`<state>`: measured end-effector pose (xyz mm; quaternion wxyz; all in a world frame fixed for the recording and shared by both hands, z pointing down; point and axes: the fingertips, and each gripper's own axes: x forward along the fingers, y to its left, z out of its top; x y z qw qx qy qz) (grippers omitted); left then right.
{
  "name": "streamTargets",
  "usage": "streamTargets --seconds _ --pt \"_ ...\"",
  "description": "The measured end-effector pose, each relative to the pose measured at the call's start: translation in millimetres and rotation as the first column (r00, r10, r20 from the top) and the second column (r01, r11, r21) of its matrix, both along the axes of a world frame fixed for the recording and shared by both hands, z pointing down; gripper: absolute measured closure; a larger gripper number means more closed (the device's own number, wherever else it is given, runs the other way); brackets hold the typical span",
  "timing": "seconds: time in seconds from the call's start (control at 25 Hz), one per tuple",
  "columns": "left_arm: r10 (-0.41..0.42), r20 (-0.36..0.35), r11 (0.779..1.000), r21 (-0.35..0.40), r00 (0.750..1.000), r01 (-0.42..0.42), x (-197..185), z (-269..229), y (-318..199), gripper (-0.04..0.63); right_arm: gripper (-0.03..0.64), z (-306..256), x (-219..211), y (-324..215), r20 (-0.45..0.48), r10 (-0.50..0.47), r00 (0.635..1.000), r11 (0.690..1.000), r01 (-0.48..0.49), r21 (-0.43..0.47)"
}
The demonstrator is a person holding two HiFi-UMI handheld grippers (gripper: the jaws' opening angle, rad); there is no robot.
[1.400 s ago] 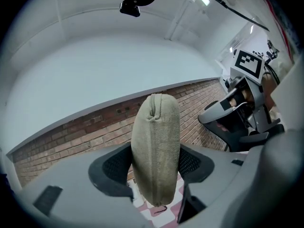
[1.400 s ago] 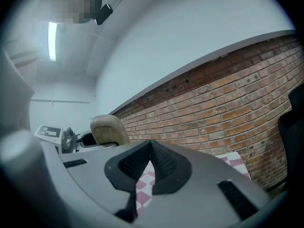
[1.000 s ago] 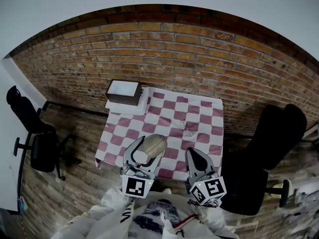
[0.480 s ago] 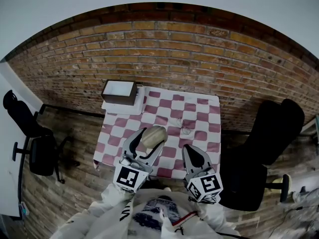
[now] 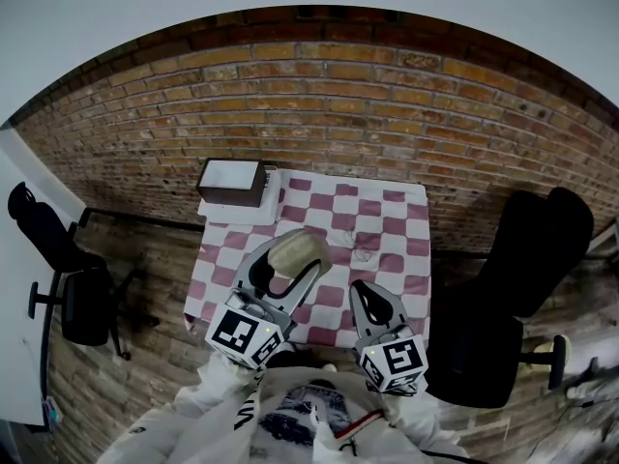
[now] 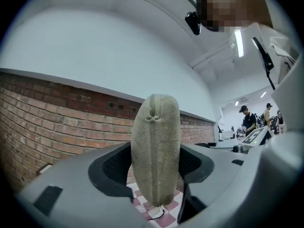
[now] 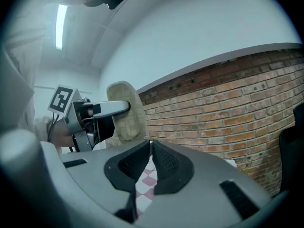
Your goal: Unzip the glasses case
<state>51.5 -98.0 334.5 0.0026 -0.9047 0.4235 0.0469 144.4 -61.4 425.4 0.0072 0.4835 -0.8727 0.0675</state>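
Note:
The beige fabric glasses case [image 5: 296, 250] is held up above the checkered table, clamped between the pads of my left gripper [image 5: 290, 259]. In the left gripper view the case [image 6: 156, 148] stands on end between the jaws, with its zipper seam running up the top. From the right gripper view the same case [image 7: 126, 112] shows at the left with the left gripper's finger [image 7: 111, 108] across it. My right gripper [image 5: 368, 300] is shut with nothing between its pads, to the right of the case and lower, and it points level toward the brick wall.
A red-and-white checkered cloth [image 5: 387, 222] covers the small table, with a small dark-rimmed thing [image 5: 360, 252] lying on it. A brown open box [image 5: 232, 180] sits at the far left corner. Black office chairs stand at the left [image 5: 58, 259] and right [image 5: 522, 269]. A brick wall lies behind.
My left gripper has risen with the case and rolled, so the case is higher and further from the table. The right gripper has stayed about where it was, still shut.

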Motion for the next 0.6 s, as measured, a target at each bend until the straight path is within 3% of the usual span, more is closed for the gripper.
streamTargets --seconds 0.24,0.6 --pt "0.021 -0.064 0.999 -0.036 0.998 -0.024 0.9 -7.7 -1.8 0.319 0.601 3.3 -6.1 0.3 -0.013 -0.019 1.0 1.0 0.019 -0.006" --pt "0.038 -0.097 0.998 -0.042 0.995 -0.042 3.4 -17.8 0.5 0.319 0.6 4.2 -14.3 2.5 -0.01 -0.03 0.999 1.0 0.03 -0.004"
